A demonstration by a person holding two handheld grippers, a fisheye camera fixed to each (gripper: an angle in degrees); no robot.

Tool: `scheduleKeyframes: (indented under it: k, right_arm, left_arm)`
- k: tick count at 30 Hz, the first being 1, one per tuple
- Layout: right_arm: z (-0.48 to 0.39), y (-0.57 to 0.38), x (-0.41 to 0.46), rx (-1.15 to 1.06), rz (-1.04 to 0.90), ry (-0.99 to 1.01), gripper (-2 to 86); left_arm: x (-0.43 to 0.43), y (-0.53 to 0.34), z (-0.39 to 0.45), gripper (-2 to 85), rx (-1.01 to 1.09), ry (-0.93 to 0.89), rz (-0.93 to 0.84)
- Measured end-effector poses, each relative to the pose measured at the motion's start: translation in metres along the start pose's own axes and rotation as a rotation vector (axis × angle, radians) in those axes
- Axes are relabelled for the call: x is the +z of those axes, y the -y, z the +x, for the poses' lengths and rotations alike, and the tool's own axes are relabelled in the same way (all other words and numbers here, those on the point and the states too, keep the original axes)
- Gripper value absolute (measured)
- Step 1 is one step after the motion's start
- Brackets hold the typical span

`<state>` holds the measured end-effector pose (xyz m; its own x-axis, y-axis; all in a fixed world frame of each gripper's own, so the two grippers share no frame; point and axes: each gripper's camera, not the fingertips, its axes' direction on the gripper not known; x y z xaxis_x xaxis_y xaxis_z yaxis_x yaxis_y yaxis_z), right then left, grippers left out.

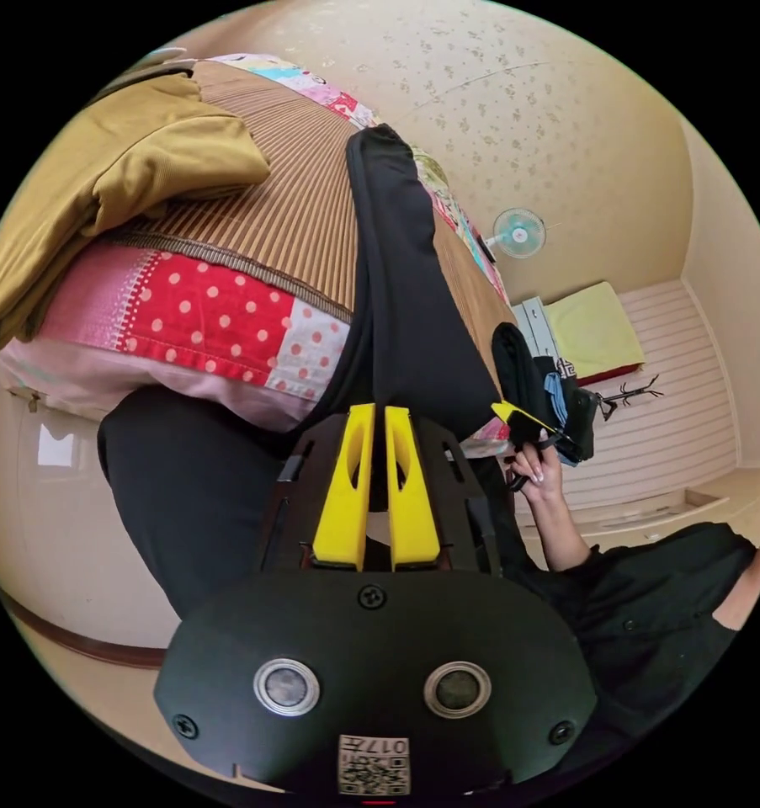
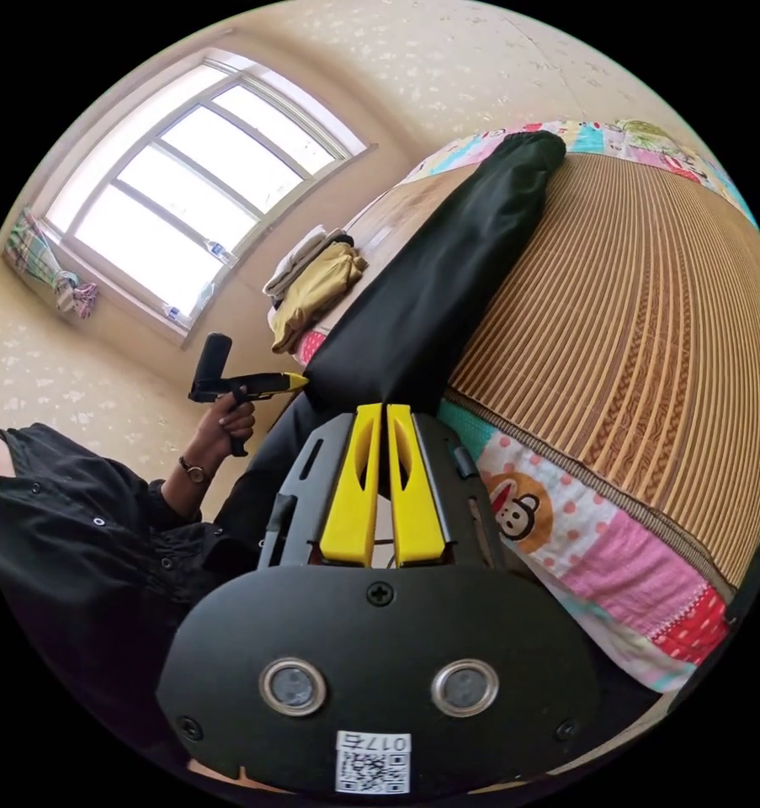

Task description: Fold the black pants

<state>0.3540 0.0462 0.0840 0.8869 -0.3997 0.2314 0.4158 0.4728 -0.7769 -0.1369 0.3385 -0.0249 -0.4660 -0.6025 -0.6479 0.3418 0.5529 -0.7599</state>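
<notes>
Tongs (image 1: 377, 412) at lower centre of the left gripper view and tongs (image 2: 382, 411) at lower centre of the right gripper view each pinch the black pants (image 1: 413, 295), whose long axis runs from the bed's near edge up-frame across the striped mat (image 2: 640, 337), bare beside them.

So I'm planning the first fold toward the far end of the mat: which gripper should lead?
Neither clearly. The left gripper and right gripper are both shut on the black pants at the bed edge, each on one leg lying up the mat. Moving together seems best.
</notes>
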Motion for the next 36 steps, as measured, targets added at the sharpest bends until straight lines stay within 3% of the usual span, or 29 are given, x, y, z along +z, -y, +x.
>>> scheduleKeyframes:
  k: [6, 11, 17, 21, 23, 27, 36]
  right_arm:
    - [0.04, -0.001, 0.03, 0.141, -0.142, -0.009, 2.5]
    - [0.046, -0.004, 0.002, 0.139, -0.008, -0.003, 5.7]
    - [0.065, 0.01, 0.004, 0.185, 0.007, 0.051, 8.9]
    - [0.067, 0.011, 0.005, 0.189, 0.012, 0.071, 7.9]
    - [0.069, 0.012, 0.013, 0.182, -0.026, 0.156, 6.5]
    - [0.065, 0.008, 0.015, 0.155, -0.023, 0.095, 3.6]
    - [0.053, -0.039, -0.016, -0.009, -0.204, 0.027, 2.1]
  left_arm:
    - [0.021, 0.001, -0.017, 2.5, -0.122, 0.116, -0.045]
    - [-0.004, 0.004, -0.013, 8.9, -0.098, 0.087, 0.096]
    - [0.014, 0.032, -0.017, 13.5, -0.081, 0.087, 0.078]
    - [0.02, 0.028, -0.005, 11.6, -0.055, 0.188, 0.091]
    - [0.03, 0.025, -0.005, 8.1, -0.056, 0.164, 0.046]
    - [0.04, 0.019, -0.012, 5.6, -0.09, 0.105, 0.046]
    - [0.094, 0.011, 0.037, 4.6, 0.24, 0.104, -0.447]
